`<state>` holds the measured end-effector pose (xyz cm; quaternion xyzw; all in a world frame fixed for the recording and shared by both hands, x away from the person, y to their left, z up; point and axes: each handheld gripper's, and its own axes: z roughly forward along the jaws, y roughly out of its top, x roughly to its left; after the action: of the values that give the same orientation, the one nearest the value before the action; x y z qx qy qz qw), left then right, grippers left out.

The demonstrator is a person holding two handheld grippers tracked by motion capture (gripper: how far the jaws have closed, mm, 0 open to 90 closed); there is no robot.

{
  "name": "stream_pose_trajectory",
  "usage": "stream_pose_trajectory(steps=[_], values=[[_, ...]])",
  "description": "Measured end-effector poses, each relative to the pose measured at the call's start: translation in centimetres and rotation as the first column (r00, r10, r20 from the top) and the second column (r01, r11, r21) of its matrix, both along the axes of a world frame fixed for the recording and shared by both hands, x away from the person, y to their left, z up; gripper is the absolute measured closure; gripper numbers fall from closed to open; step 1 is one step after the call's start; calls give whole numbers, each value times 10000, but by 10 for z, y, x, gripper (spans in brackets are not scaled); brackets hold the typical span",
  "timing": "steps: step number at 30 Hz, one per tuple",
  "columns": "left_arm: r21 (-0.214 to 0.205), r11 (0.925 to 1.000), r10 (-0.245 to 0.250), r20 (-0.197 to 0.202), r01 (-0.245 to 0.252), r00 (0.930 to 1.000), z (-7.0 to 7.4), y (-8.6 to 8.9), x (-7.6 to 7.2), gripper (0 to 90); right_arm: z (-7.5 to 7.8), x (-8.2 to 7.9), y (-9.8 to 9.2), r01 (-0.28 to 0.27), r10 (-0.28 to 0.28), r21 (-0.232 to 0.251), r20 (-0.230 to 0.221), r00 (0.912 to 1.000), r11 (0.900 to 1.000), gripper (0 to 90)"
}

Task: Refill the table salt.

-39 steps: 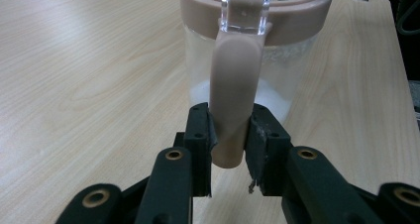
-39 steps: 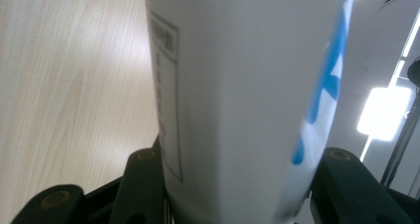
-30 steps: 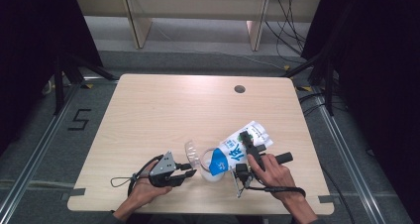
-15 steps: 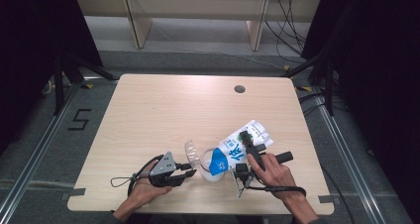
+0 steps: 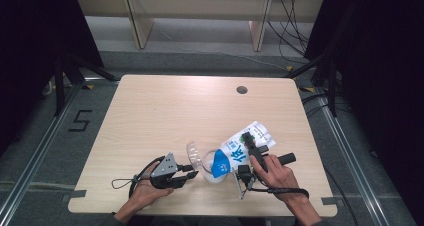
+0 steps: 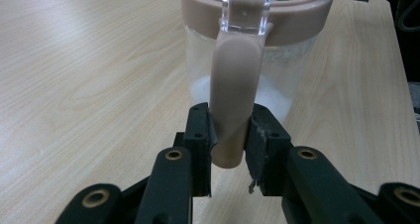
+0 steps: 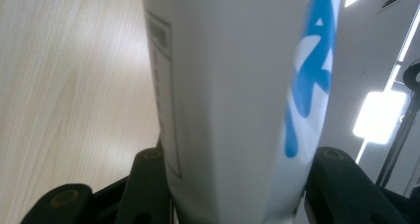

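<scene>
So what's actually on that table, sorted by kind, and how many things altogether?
Clear jars with a beige rim and handle: 1, the jar, with white powder inside, its handle clamped in the left gripper.
White bags with blue print: 1, the bag, tilted toward the jar, held in the right gripper.
Hand-held grippers: 2.
Total: 4.

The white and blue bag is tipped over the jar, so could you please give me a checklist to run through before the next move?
1. Left tongs clamped on the jar's latch: ok.
2. Right tongs gripping the bag; its jaws have just been closing: ok.
3. Jar upright on the table: ok.
4. Lid swung open, clear of the mouth: ok.
5. Bag's low end over the jar's mouth: ok.
6. Bag's end cut open: cannot tell.
</scene>
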<state>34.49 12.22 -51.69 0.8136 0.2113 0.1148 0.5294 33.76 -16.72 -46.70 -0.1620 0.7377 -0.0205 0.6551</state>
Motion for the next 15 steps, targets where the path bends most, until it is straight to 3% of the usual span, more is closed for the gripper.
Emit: stream_pose_trajectory(steps=[5,7,10,15], values=[[1,10000,-1,-1,1,10000,0,0,0,722,0,0,0,-17,17,38,-24,10000,10000,613],[-4,10000,7,0,-7,10000,0,0,0,722,3,0,2,-150,152,-392,54,9999,9991,615],[-5,10000,2,-4,-2,10000,0,0,0,722,2,0,1,-106,107,-220,45,9999,9997,617],[0,10000,5,6,-5,10000,0,0,0,722,3,-1,2,62,-63,-374,-22,10000,9993,622]])
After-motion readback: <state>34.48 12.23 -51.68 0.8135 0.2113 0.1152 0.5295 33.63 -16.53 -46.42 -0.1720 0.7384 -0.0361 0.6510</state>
